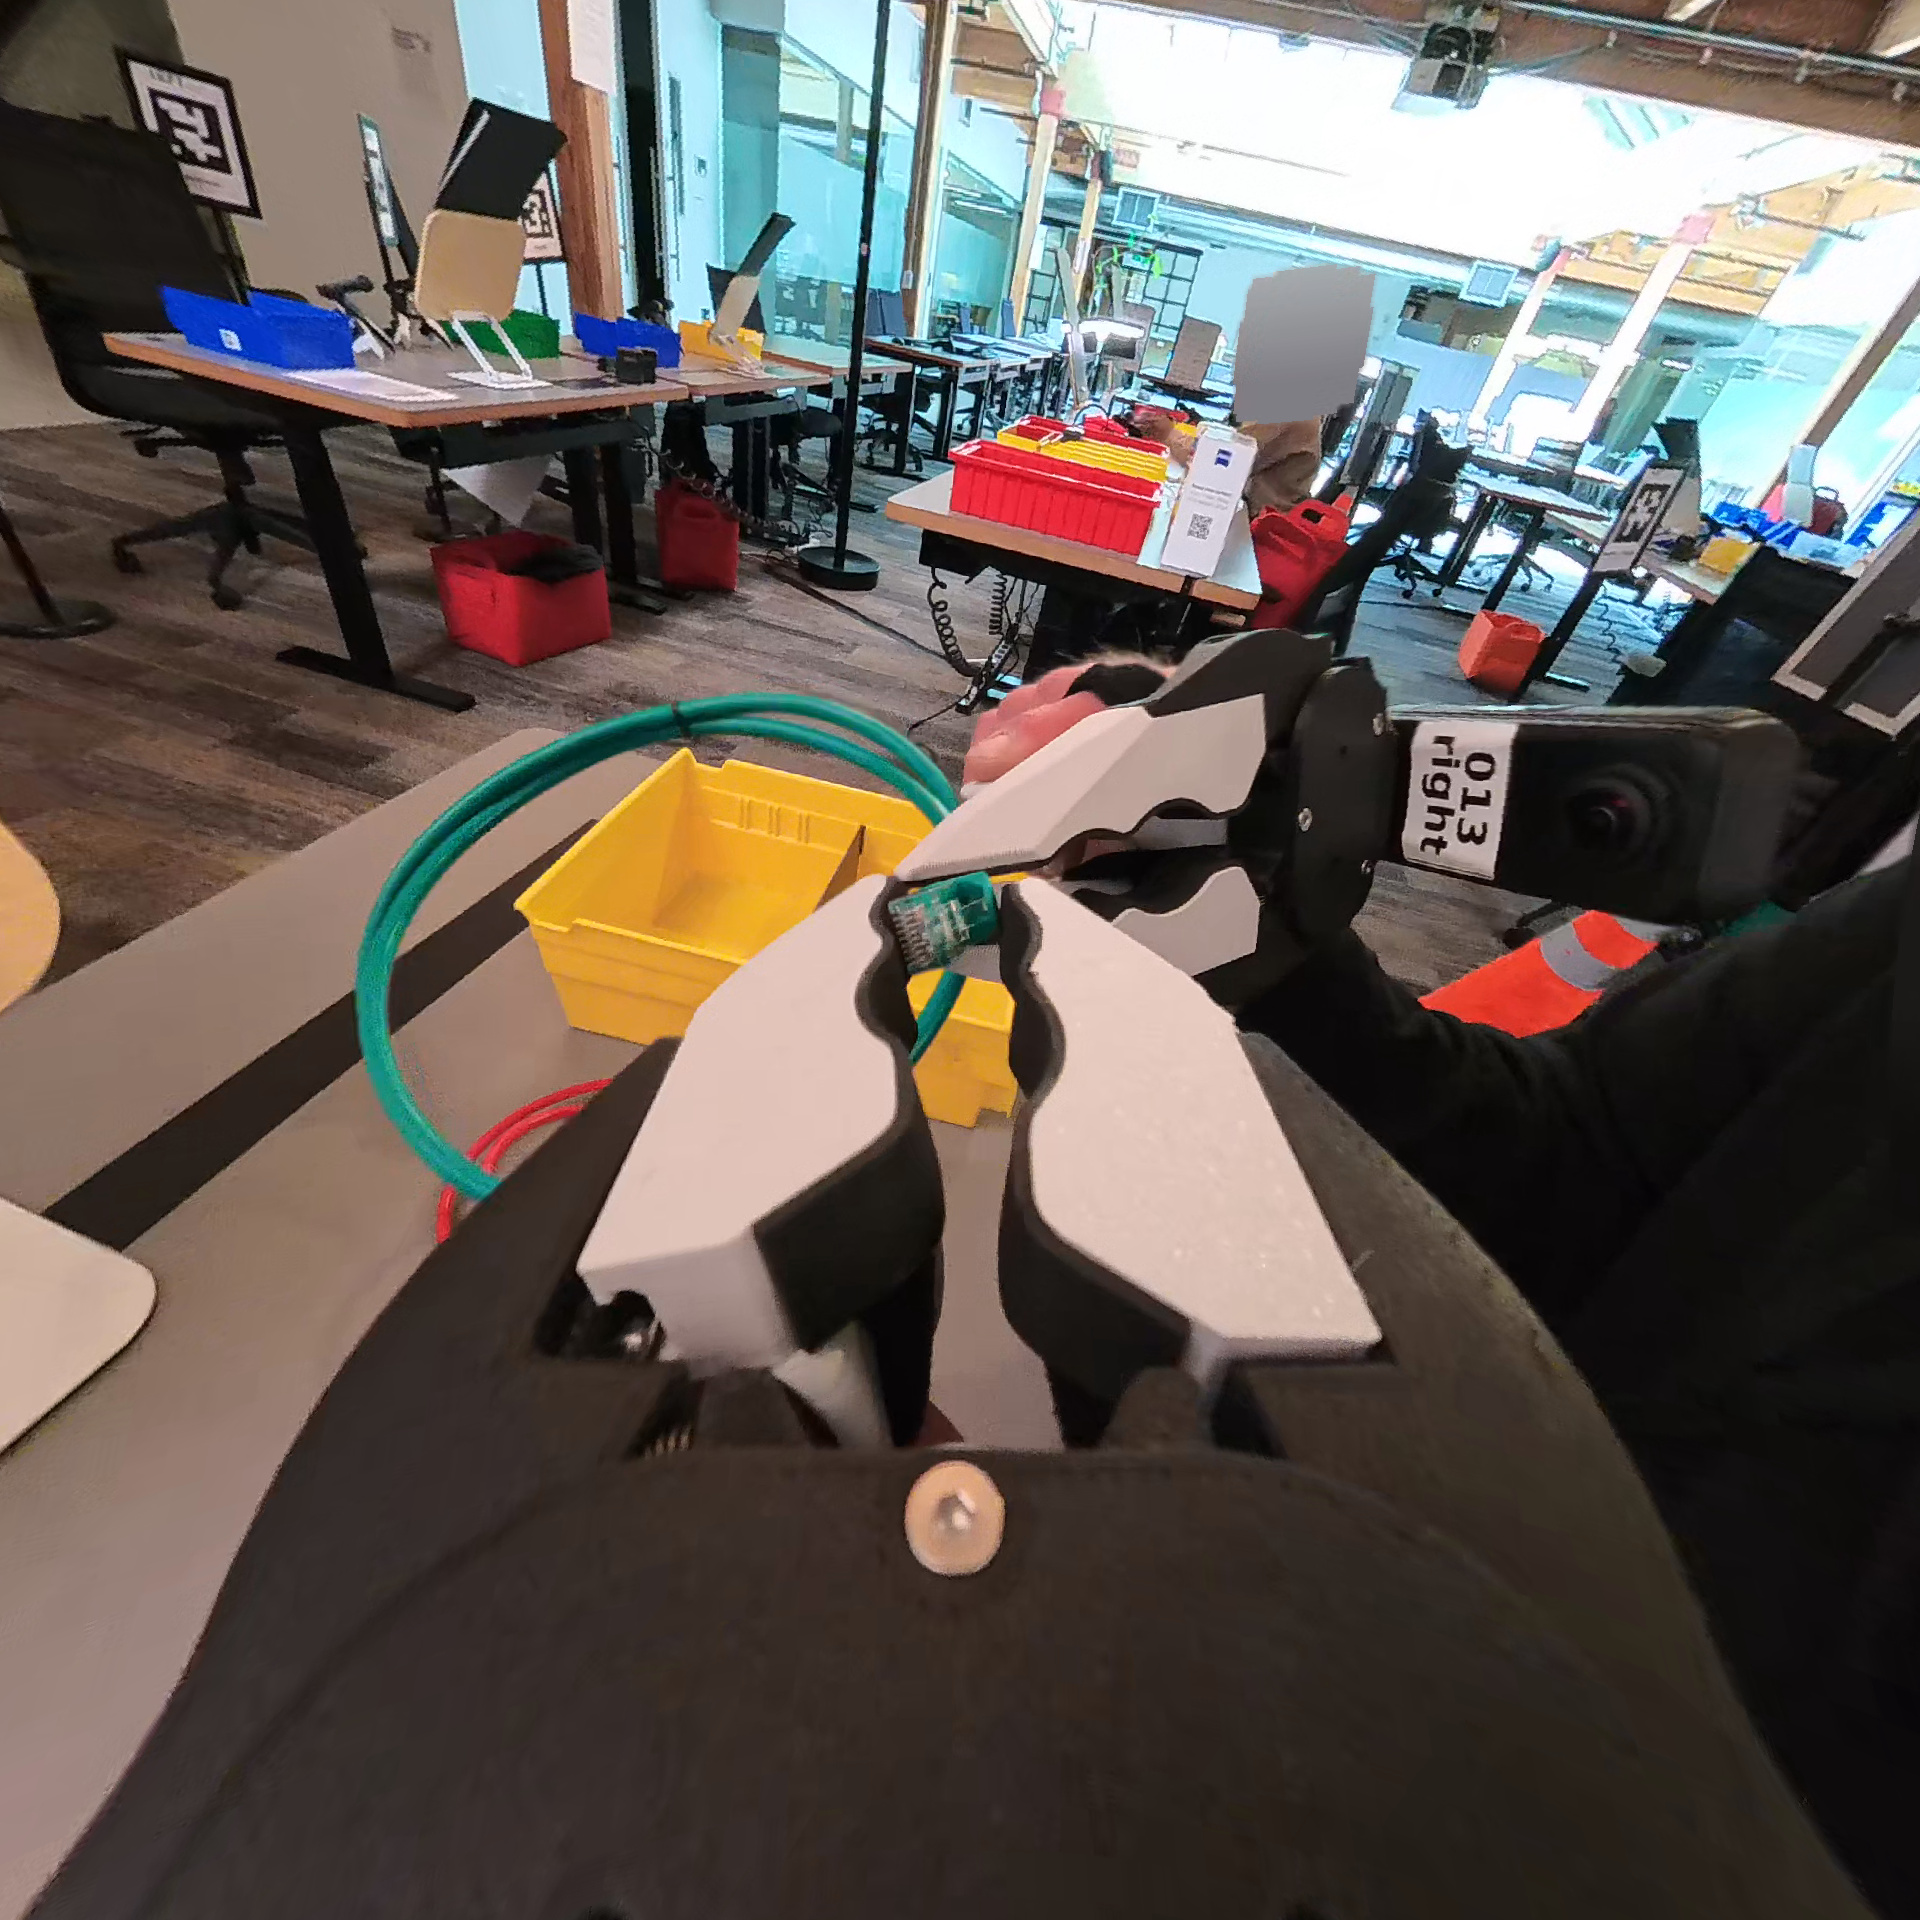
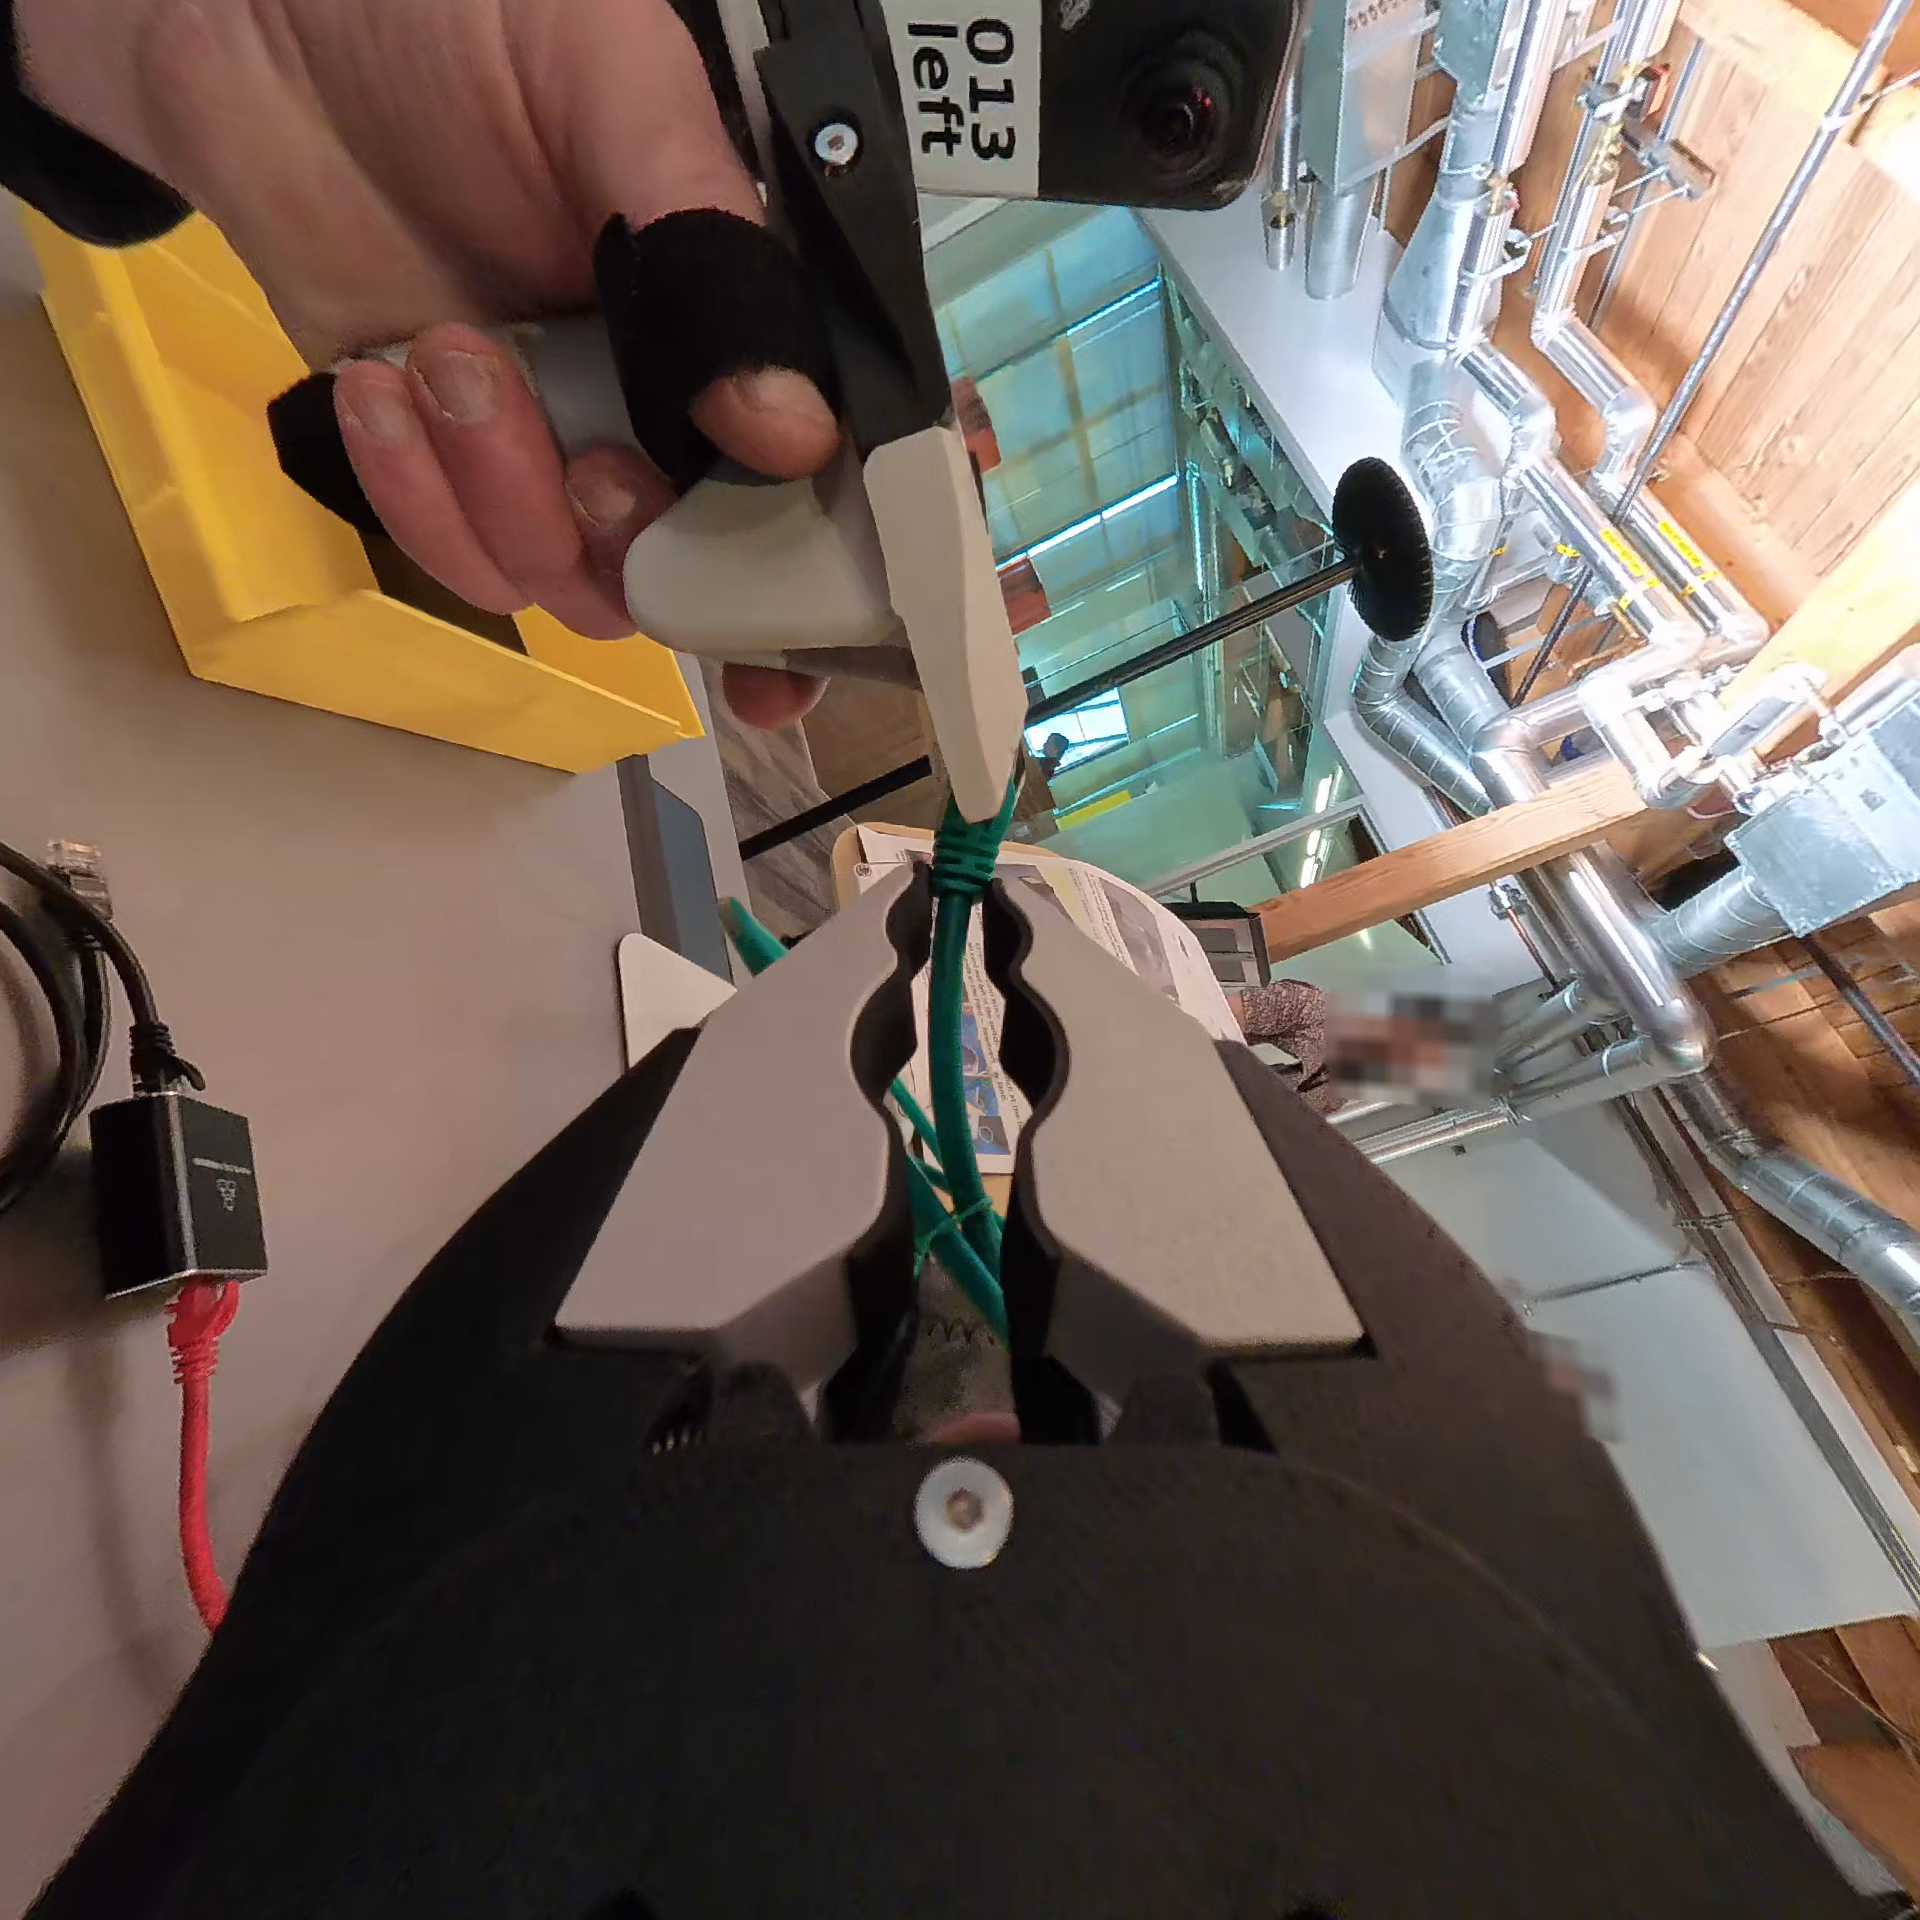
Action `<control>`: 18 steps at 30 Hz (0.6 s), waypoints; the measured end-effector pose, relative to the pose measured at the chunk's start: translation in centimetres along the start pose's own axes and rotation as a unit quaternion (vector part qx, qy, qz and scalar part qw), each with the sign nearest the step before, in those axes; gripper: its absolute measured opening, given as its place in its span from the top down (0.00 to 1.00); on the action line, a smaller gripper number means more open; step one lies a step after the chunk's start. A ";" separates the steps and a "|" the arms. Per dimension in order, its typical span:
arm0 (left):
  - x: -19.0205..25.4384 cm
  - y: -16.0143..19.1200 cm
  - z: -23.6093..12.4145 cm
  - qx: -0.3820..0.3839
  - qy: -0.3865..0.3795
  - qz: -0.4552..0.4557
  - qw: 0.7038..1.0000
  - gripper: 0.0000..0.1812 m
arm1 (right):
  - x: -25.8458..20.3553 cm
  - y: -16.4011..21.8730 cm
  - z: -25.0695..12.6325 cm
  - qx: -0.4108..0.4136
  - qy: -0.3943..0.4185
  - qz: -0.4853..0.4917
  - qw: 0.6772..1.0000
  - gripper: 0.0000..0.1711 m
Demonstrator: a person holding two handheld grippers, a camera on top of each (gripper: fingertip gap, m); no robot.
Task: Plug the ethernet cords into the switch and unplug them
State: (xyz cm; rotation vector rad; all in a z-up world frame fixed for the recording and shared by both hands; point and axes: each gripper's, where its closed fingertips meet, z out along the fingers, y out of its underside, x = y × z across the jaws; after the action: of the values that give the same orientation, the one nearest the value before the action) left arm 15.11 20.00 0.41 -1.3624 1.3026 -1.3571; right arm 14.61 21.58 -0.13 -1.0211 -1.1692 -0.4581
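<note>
A green ethernet plug (image 1: 943, 921) sits between my left gripper's (image 1: 951, 914) fingertips, which are shut on it above the table. My right gripper (image 2: 956, 888) is shut on the green cord (image 2: 951, 1049) just behind the plug's boot; it reaches in from the right in the left wrist view (image 1: 1039, 868). The rest of the green cord (image 1: 384, 935) hangs in a loop to the left. A small black switch (image 2: 182, 1195) lies on the table at the left with a red cord (image 2: 197, 1403) plugged into it. The left gripper (image 2: 982, 800) comes down from above in the right wrist view.
A yellow bin (image 1: 613, 956) stands on the grey table (image 1: 156, 1039) behind the grippers. A black cable (image 2: 125, 966) runs from the switch, and a clear plug (image 2: 73, 857) lies beside it. The red cord (image 1: 520, 1132) shows under the green loop. Other desks and bins stand far off. Left and right tips are no more than a few centimetres apart. From either gripper's tips it is about 25 cm to the small black switch (image 2: 182, 1195).
</note>
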 end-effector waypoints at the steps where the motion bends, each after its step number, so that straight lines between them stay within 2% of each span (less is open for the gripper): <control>1: 0.0 -0.1 0.3 0.002 0.004 0.002 1.000 0.93 | 0.1 0.2 -0.1 0.003 0.003 0.002 1.000 0.96; 6: -0.8 -0.4 2.2 0.011 0.042 -0.013 0.999 0.91 | 0.9 1.8 -0.8 -0.002 0.013 0.022 1.000 0.96; 8: -1.7 -0.3 3.2 0.009 0.054 -0.032 0.998 0.82 | 1.1 2.6 -1.0 -0.003 0.016 0.027 1.000 0.96; 15: -4.5 1.2 7.1 -0.015 0.098 -0.056 0.994 0.86 | 0.9 7.7 -1.3 -0.052 0.026 0.042 0.997 0.96; 18: -5.2 1.7 8.3 -0.017 0.121 -0.075 0.990 0.86 | 0.7 9.7 -1.4 -0.069 0.028 0.050 0.996 0.96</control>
State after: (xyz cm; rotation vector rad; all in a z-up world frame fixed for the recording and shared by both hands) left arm 23.63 23.82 -3.05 -1.3724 1.4096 -1.6517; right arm 23.02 25.35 -3.56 -1.1732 -1.0429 -0.4890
